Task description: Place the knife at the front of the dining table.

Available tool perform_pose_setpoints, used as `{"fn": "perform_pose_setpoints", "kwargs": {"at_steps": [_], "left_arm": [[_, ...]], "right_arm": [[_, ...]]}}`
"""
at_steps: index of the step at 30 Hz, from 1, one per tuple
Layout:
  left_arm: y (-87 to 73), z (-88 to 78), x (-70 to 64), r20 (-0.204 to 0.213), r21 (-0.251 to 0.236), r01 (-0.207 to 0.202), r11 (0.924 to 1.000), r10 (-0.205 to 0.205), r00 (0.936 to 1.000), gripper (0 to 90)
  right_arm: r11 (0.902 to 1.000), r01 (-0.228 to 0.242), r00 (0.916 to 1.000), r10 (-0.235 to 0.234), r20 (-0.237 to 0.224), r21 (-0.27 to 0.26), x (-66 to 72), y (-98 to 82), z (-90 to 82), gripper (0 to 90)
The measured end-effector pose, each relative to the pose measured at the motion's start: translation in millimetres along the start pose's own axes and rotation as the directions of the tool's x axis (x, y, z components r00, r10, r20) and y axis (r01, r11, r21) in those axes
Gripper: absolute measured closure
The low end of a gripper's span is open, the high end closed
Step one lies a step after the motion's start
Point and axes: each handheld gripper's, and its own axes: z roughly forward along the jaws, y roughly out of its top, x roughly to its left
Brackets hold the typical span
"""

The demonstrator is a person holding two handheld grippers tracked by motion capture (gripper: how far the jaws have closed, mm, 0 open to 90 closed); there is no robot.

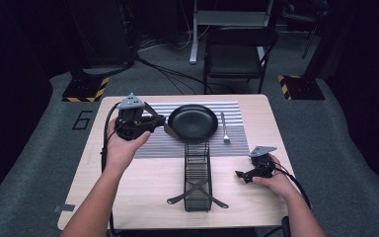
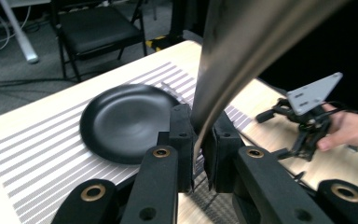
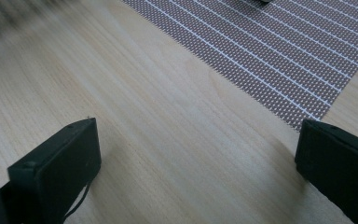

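Left claw (image 2: 196, 154) pinching curved grey plate (image 2: 235, 56), black plate (image 1: 193, 121) on mat

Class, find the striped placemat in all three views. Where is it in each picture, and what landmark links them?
High view: the striped placemat lies across the far middle of the table, under the black plate.
Left gripper view: left and centre, under that plate, beyond the left gripper clamping a dark dish.
Right gripper view: upper right, its corner near the open right gripper.
Shared landmark: the light wooden table.
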Motion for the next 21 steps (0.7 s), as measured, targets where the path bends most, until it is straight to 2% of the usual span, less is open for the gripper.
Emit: {"fn": "perform_pose_setpoints", "kwargs": {"at_steps": [1,2,3,9,10,11,14,21], "left_arm": [[-6.4,3.0,6.9,-0.012,0.008,0.007,0.9999,-0.007,0.9999,82.7],[-6.4,3.0,6.9,-0.012,0.008,0.007,0.9999,-0.007,0.9999,82.6],[-13.1,6.3,13.3,-0.028,0.012,0.024,0.9996,-0.024,0.9993,82.7],[-31.7,15.8,35.7,-0.084,0.027,0.051,0.9983,-0.049,0.9953,82.7],[-31.7,15.8,35.7,-0.084,0.027,0.051,0.9983,-0.049,0.9953,82.7],[-37.5,18.3,42.6,-0.104,0.036,0.059,0.9976,-0.055,0.9931,82.7],[-46.5,21.9,51.5,-0.124,0.047,0.082,0.9955,-0.076,0.9893,82.7],[-64.0,28.3,66.1,-0.162,0.066,0.123,0.9902,-0.111,0.9805,82.7]], "right_arm": [[1.0000,0.000,1.0000,0.000,0.000,0.000,0.0,0.0,0.0,0.0],[1.0000,0.000,1.0000,0.000,0.000,0.000,0.0,0.0,0.0,0.0],[1.0000,0.000,1.0000,0.000,0.000,0.000,0.0,0.0,0.0,0.0],[1.0000,0.000,1.0000,0.000,0.000,0.000,0.0,0.0,0.0,0.0],[1.0000,0.000,1.0000,0.000,0.000,0.000,0.0,0.0,0.0,0.0],[1.0000,0.000,1.0000,0.000,0.000,0.000,0.0,0.0,0.0,0.0],[1.0000,0.000,1.0000,0.000,0.000,0.000,0.0,0.0,0.0,0.0],[1.0000,0.000,1.0000,0.000,0.000,0.000,0.0,0.0,0.0,0.0]]}}
